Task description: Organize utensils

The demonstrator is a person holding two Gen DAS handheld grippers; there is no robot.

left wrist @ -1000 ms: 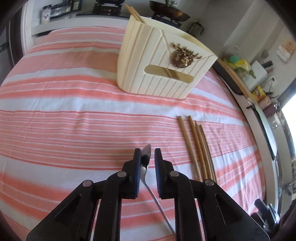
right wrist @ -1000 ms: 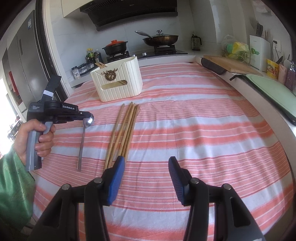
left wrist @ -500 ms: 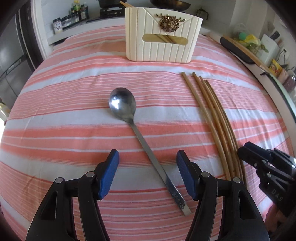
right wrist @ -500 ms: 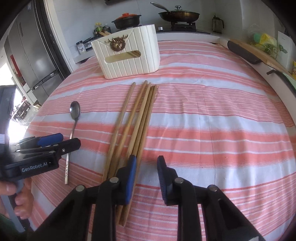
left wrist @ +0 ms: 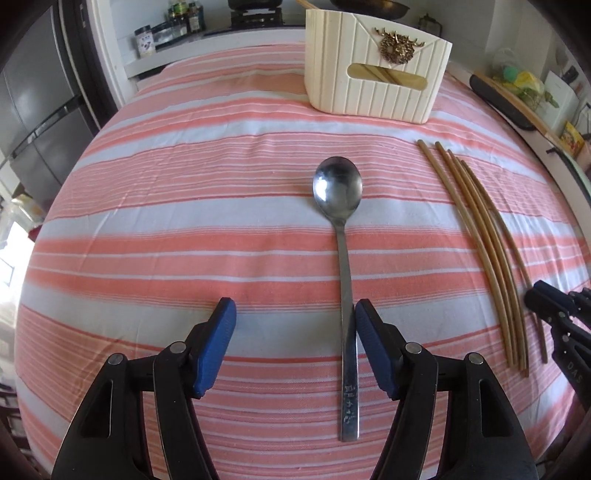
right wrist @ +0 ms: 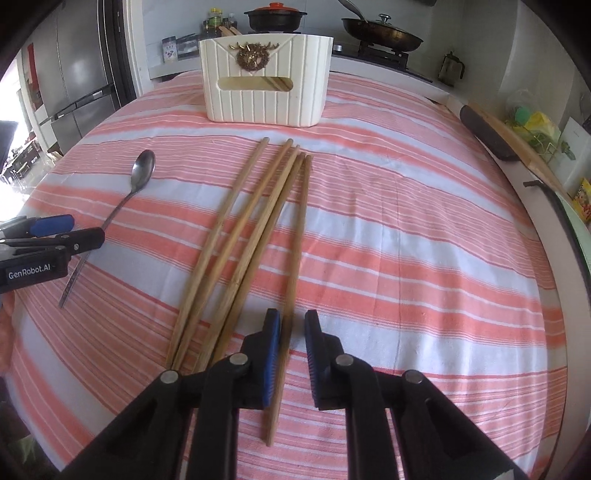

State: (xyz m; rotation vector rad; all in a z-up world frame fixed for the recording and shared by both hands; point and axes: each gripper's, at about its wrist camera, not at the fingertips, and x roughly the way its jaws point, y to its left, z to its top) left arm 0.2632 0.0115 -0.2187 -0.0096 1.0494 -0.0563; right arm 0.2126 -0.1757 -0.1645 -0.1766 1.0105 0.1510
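A steel spoon [left wrist: 343, 236] lies flat on the striped cloth, bowl toward the holder. My left gripper [left wrist: 293, 314] is open above its handle, which runs beside the right finger. The spoon also shows in the right wrist view [right wrist: 138, 177]. Several wooden chopsticks [right wrist: 258, 221] lie side by side right of the spoon; they also show in the left wrist view [left wrist: 480, 236]. My right gripper [right wrist: 293, 325] is narrowly open, its jaws either side of the rightmost chopstick. The cream utensil holder [right wrist: 264, 77] stands behind, with chopsticks inside.
The table wears an orange and white striped cloth [left wrist: 184, 221]. A stove with a pot [right wrist: 275, 16] and a pan [right wrist: 380, 33] is behind the holder. A fridge [right wrist: 70, 77] stands at the left, a cutting board [right wrist: 517, 147] at the right edge.
My left gripper let go of the spoon, opened and drew back; the spoon now lies flat. My right gripper moved down over the chopsticks and narrowed around the rightmost one.
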